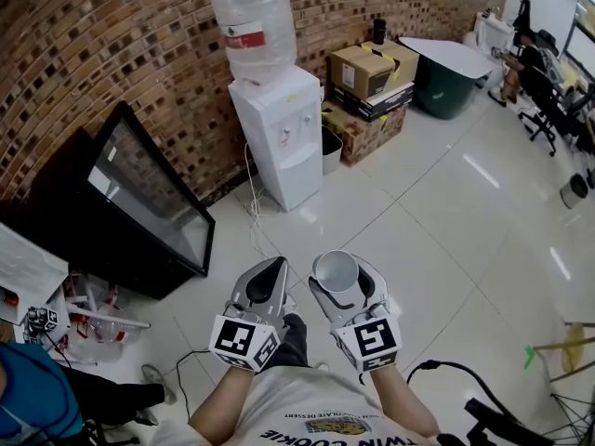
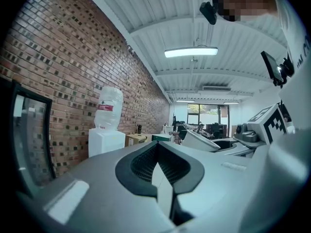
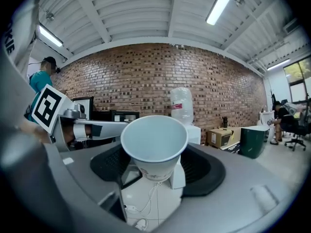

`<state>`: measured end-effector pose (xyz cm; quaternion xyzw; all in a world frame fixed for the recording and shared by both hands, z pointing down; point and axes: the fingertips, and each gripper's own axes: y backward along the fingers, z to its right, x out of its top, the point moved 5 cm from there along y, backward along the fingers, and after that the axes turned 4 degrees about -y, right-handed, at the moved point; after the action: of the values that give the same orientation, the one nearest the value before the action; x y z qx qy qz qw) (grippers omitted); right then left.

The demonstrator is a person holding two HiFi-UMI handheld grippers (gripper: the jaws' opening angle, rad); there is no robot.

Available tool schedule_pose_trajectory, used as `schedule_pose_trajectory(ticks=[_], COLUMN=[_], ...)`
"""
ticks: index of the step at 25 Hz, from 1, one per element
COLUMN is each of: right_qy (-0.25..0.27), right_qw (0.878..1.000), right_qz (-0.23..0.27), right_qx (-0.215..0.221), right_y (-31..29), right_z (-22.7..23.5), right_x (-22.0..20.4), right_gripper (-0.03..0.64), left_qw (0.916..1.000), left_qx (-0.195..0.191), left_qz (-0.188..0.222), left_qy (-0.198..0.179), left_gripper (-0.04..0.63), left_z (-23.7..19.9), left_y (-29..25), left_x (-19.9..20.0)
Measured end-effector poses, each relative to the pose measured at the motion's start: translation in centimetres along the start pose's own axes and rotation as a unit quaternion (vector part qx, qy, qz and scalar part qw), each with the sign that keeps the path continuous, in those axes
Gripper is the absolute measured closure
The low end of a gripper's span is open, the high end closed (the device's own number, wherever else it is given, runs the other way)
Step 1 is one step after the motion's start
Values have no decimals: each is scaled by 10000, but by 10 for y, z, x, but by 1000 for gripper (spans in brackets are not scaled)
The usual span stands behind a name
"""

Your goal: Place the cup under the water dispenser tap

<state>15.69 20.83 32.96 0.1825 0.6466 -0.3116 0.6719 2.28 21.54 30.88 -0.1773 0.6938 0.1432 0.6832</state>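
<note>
A white paper cup (image 1: 336, 270) stands upright, mouth up, between the jaws of my right gripper (image 1: 344, 284), which is shut on it. In the right gripper view the cup (image 3: 154, 144) fills the middle, pinched low on its sides. The white water dispenser (image 1: 279, 137), with a clear bottle (image 1: 253, 26) on top, stands against the brick wall well ahead of both grippers, and it also shows behind the cup (image 3: 193, 131). My left gripper (image 1: 268, 286) hangs beside the right one, shut and holding nothing. Its pads meet at the tips in the left gripper view (image 2: 158, 154).
A black flat screen (image 1: 139, 203) leans on the wall left of the dispenser. Cardboard boxes (image 1: 367, 72) and a green bin (image 1: 446, 86) stand to its right. A cable (image 1: 256, 207) trails over the glossy white floor. A person in teal (image 1: 28, 388) is at the lower left.
</note>
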Motion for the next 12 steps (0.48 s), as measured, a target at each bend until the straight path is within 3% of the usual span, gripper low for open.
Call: schedule_pose_trajectory(ticks=[12], right_qy=[12], right_qw=[9998], right_qz=[-205], right_qx=[-75], right_y=[-106], right_z=[22], right_x=[15], right_gripper=[288], left_qw=[9994], left_qx=[-208], left_qz=[-156], left_qy=[216], left_gripper=[604], left_z=[-89], left_y=[-71], left_x=[-3])
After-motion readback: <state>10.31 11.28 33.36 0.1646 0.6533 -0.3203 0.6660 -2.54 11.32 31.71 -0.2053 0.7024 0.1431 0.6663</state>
